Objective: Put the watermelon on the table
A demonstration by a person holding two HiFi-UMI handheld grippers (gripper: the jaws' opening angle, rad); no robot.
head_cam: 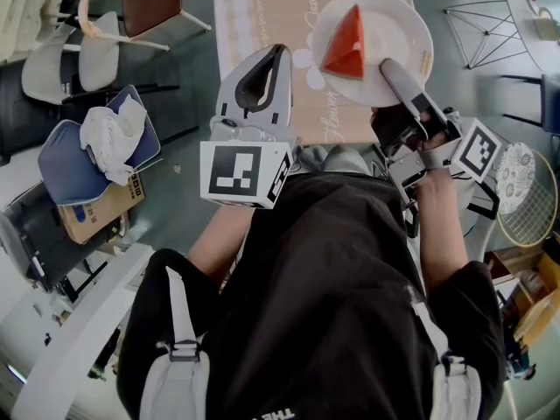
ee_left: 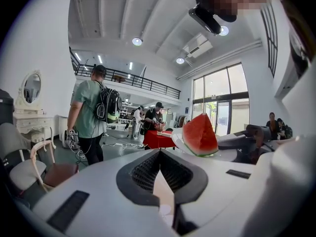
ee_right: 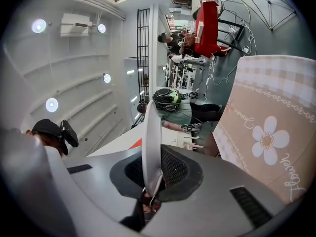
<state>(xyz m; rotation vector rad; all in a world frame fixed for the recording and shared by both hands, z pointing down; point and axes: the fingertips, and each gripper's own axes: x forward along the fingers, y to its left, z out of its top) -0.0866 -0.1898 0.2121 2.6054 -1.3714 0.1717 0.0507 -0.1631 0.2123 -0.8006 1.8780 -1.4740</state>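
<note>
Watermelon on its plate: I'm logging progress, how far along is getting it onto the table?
Done: the watermelon sits on the plate, whose rim the right gripper clamps. In hand: the plate hangs over the table, apparently not yet down. Remaining: lower it and release. The left gripper is shut, empty.

Bright, even light from tall windows (ee_left: pixel 224 100) and ceiling lights (ee_left: pixel 137 41); fisheye warp, dark corners in gripper views.

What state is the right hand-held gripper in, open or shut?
Shut: the right hand-held gripper has its jaws clamped on the white plate's rim, and the plate carries the watermelon wedge.
</note>
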